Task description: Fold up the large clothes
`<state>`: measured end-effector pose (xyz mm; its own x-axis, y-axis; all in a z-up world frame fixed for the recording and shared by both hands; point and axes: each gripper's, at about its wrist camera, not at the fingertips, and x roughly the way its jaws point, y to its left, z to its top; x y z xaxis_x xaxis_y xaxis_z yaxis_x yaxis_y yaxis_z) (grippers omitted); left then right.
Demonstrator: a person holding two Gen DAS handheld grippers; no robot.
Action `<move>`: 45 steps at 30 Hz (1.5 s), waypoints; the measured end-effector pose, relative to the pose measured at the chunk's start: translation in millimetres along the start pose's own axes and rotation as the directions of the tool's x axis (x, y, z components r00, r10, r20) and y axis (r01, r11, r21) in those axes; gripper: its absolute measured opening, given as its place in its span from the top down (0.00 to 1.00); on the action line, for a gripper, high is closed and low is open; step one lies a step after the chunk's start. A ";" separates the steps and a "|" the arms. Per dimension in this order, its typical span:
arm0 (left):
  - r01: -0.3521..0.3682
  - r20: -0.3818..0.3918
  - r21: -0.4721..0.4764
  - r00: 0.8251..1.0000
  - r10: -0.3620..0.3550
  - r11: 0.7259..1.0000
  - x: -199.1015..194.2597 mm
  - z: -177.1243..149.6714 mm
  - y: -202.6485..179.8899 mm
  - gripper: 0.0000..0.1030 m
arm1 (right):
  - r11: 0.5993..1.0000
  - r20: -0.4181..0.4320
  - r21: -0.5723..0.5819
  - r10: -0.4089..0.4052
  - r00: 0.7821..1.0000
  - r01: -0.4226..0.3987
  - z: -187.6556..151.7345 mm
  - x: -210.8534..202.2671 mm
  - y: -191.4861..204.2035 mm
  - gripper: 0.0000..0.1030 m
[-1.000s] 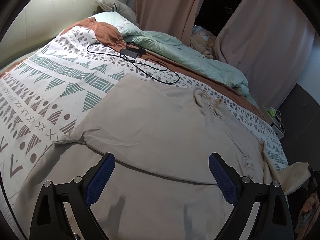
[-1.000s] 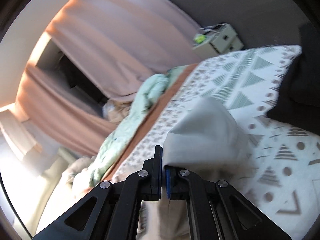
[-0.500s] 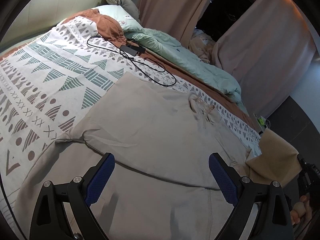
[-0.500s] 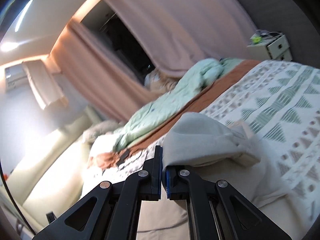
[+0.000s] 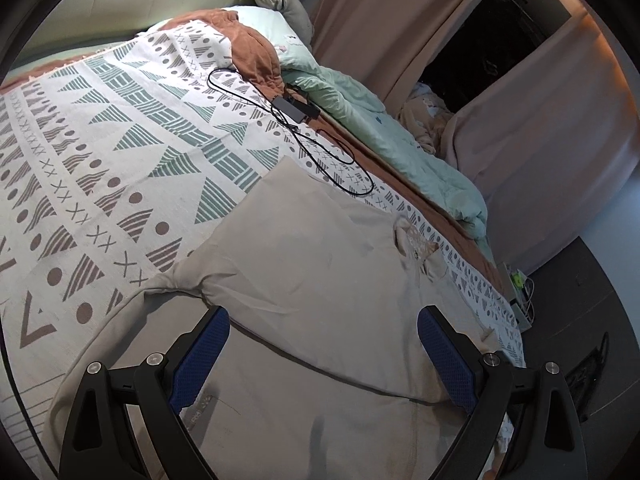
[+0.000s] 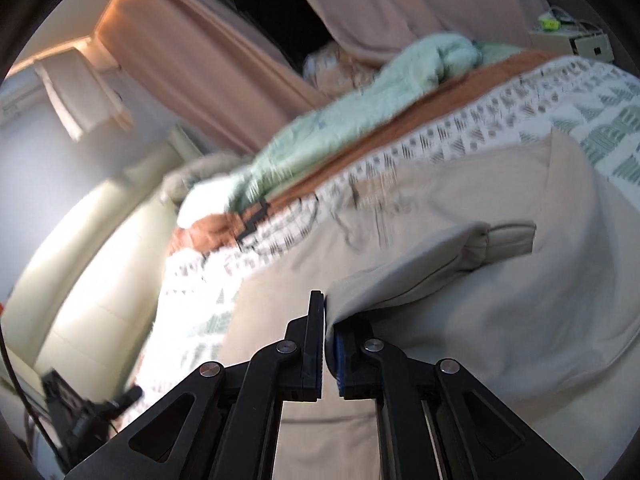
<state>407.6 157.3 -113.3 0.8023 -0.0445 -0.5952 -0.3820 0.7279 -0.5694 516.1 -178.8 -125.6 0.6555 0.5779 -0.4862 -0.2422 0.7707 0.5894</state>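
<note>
Right now the right claw [image 6: 329, 340] has a fold of the beige garment [image 6: 460, 312] between its pads, and its jaws are just starting to part, so the grip is loosening with the sleeve draped ahead and to the right of it, across the body of the garment. The left claw [image 5: 322, 354] hangs wide open above the near part of the same garment [image 5: 320, 264], holding nothing; cloth lies under and beyond it on the patterned bed cover [image 5: 120, 152].

Likely trouble: if the right claw lets go while it is travelling, the sleeve could land crooked or bunch up instead of lying flat, and the cuff [image 6: 508, 240] may curl back on itself. The right wrist view is blurred, so how squarely the sleeve sits is hard to judge. A black charger cable [image 5: 320, 152] lies beyond the left claw, just past the garment's far edge; a sweep that way could snag it.
</note>
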 end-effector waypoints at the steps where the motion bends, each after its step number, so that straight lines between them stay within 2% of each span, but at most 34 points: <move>1: -0.002 0.005 0.003 1.000 0.002 1.000 -1.0 0.0 -1.1 0.07 | 1.000 -0.056 0.012 0.014 0.998 -0.013 -7.2 8.5 -3.1 0.71; 2: -0.003 0.009 0.007 1.000 0.003 1.000 -1.6 0.5 -2.0 0.07 | 0.999 -0.094 0.032 0.038 0.995 -0.036 -15.9 11.8 -5.5 0.44; 4: -0.003 0.014 0.019 1.000 0.003 1.000 -2.2 0.1 -5.0 0.07 | 0.995 -0.150 0.088 0.052 0.987 -0.039 -29.3 11.6 -16.6 0.22; 9: 0.012 0.009 0.047 1.000 -0.012 0.999 -0.3 -5.8 -17.1 0.07 | 0.983 -0.168 0.183 0.029 0.985 0.002 -40.2 -21.3 -43.7 0.22; 12: 0.020 -0.004 0.098 1.000 -0.020 0.995 2.6 -11.8 -32.1 0.07 | 0.977 -0.122 0.212 0.013 0.992 0.013 -41.5 -52.8 -60.3 0.22; 17: 0.057 -0.044 0.195 0.998 -0.049 0.979 8.6 -27.5 -68.6 0.08 | 0.949 -0.075 0.305 -0.058 0.995 0.078 -43.4 -93.9 -104.4 0.22; 24: 0.109 -0.120 0.364 0.990 -0.070 0.925 31.0 -61.6 -140.5 0.10 | 0.905 -0.013 0.405 -0.139 0.990 0.132 -25.7 -121.2 -163.8 0.25; 29: 0.135 -0.172 0.439 0.983 -0.065 0.888 56.9 -81.9 -186.9 0.10 | 0.841 -0.015 0.528 -0.127 0.992 0.115 -27.2 -122.8 -203.5 0.30; 34: 0.151 -0.247 0.520 0.969 -0.022 0.841 94.1 -107.1 -225.9 0.14 | 0.797 -0.002 0.596 -0.123 0.992 0.100 -26.7 -124.0 -231.1 0.41; 40: 0.137 -0.280 0.597 0.959 0.045 0.791 133.2 -134.0 -253.8 0.14 | 0.747 -0.007 0.654 -0.153 0.988 0.120 -31.8 -122.6 -253.1 0.49; 41: 0.132 -0.285 0.606 0.957 0.060 0.785 139.2 -137.5 -256.6 0.14 | 0.738 -0.012 0.664 -0.150 0.989 0.120 -33.2 -120.5 -255.4 0.56; 42: 0.125 -0.289 0.613 0.954 0.075 0.780 145.5 -140.5 -258.9 0.14 | 0.732 -0.014 0.671 -0.143 0.990 0.115 -33.7 -118.4 -258.0 0.58; 45: 0.114 -0.307 0.623 0.946 0.108 0.774 160.6 -149.3 -264.4 0.14 | 0.720 -0.015 0.684 -0.143 0.990 0.114 -33.7 -112.8 -261.3 0.60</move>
<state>568.9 -144.4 -143.0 0.5766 -0.1734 -0.7984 0.0818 0.9846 -0.1548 481.3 -436.3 -246.5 0.6722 0.4661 -0.5752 0.3902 0.4372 0.8103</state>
